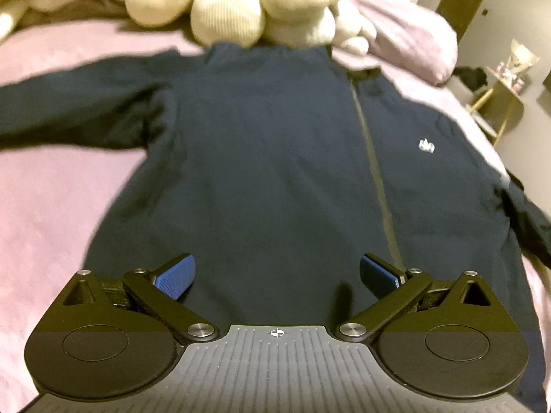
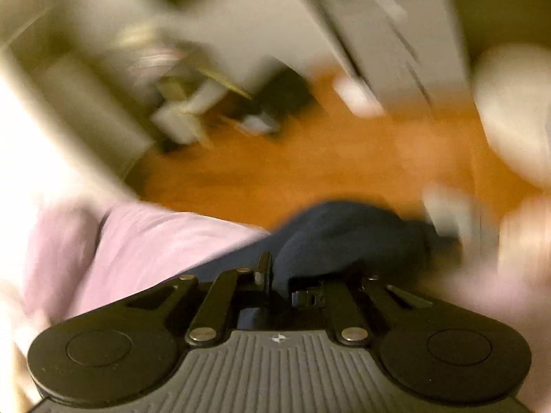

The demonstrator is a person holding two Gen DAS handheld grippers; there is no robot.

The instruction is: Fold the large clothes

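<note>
Here, a dark navy zip jacket [image 1: 275, 158] lies spread front-up on a bed [image 1: 44, 206] covered in a pale pink sheet, its collar toward a heap of cream plush toys [image 1: 227, 3] and a pink pillow [image 1: 409, 27] at the head. One sleeve [image 1: 79, 106] stretches flat to the side; the other sleeve [image 2: 347, 234] hangs off the bed's edge above an orange wood floor [image 2: 310, 158]. The left gripper [image 1: 275, 275] hovers over the hem with its blue-padded fingers [image 1: 175, 277] spread wide and nothing between them. The right gripper [image 2: 279, 275], seen through heavy motion blur, has its jaws drawn close together on a fold of navy cloth at the hanging sleeve; the pinch itself is partly hidden, so the hold looks real but cannot be confirmed in detail. The step in hand appears to be the first fold, bringing that sleeve in across the chest. The next move likely calls for carrying the cuff over the zip line while the left gripper steadies or takes the hem. A small white logo [image 1: 426, 145] marks the chest; it is too small to read.
</note>
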